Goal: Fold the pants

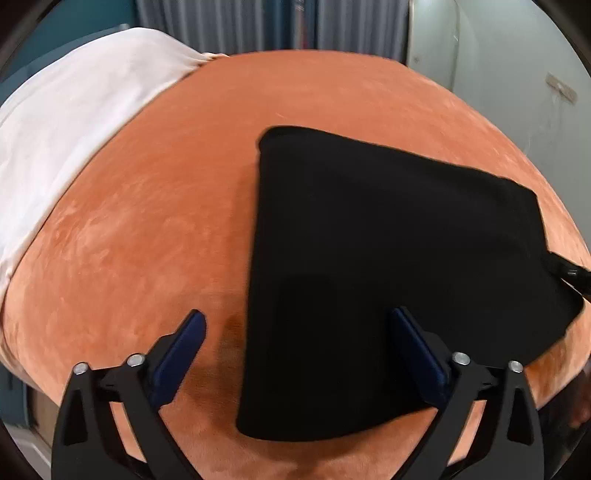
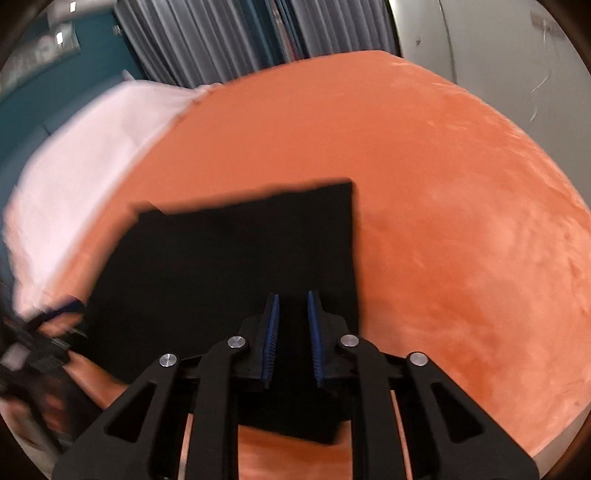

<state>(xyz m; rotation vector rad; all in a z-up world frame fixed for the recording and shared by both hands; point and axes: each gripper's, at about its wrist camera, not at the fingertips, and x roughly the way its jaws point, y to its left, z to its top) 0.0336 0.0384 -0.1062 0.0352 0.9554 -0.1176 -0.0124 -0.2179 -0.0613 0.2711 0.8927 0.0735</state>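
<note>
While your left gripper [image 1: 295, 343] hangs wide open and empty over the folded black fabric pants [image 1: 388, 266] near the orange velvet bed's [image 1: 147, 221] front edge, it could snag them. Your right gripper [image 2: 293, 325], jaws narrowly parted, holds nothing; dragging would undo the fold.

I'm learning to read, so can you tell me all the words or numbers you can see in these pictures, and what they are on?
No words or numbers can be read here.
The sign on the blue wall, top left in the right wrist view: too blurred to read.
The black pants, the orange cover and the white cloth: no print or label shows.
The left gripper and right gripper: no markings show.
</note>
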